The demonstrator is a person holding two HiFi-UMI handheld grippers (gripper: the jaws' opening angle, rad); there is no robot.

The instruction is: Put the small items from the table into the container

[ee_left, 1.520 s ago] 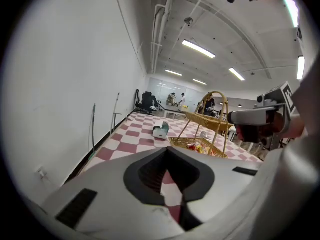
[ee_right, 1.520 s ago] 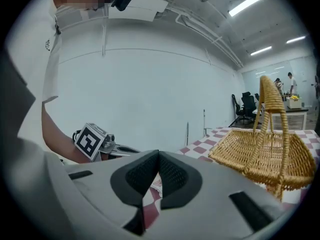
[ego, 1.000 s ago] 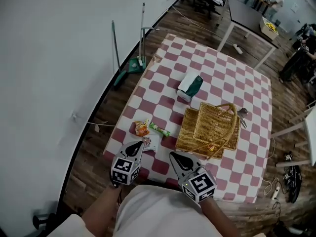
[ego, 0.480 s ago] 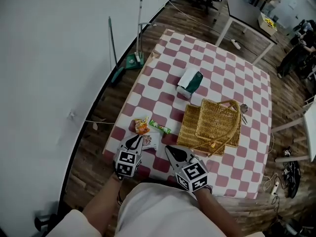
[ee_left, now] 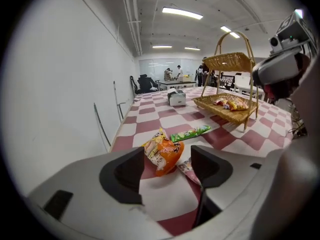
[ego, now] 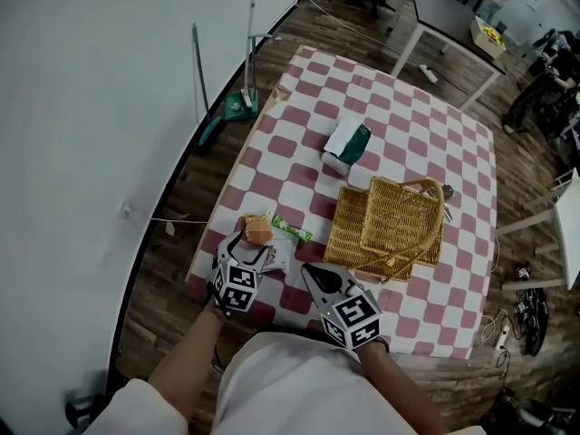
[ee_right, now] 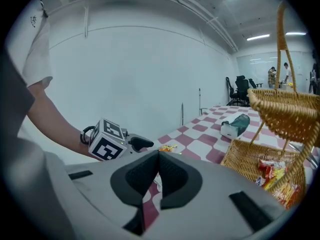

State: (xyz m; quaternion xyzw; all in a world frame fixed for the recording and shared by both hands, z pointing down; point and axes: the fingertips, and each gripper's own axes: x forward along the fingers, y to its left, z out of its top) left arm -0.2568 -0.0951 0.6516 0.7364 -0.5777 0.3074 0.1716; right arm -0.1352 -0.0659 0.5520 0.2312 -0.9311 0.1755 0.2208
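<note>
An orange snack packet [ego: 258, 232] lies near the table's front left corner, beside a green packet [ego: 293, 232] and a pale pink one [ee_left: 187, 169]. My left gripper [ego: 248, 248] is right behind the orange packet [ee_left: 162, 156]. Its jaws are opening, and the packet's near end sits in the gap with no pad pressing on it. My right gripper [ego: 311, 275] hovers shut and empty over the front edge, between the packets and the two-tier wicker basket [ego: 390, 229]. The basket's lower tray [ee_right: 260, 164] holds snack packets [ee_right: 272, 176].
A white and green tissue box [ego: 347, 145] stands behind the basket on the red-checked tablecloth [ego: 426, 143]. A white wall runs close along the table's left side, with broom handles [ego: 251, 43] leaning on it. Desks and people are far at the back.
Both grippers have sunk a little toward the table. The left one has edged up to the orange packet and its jaws have spread from nearly shut to wide.
</note>
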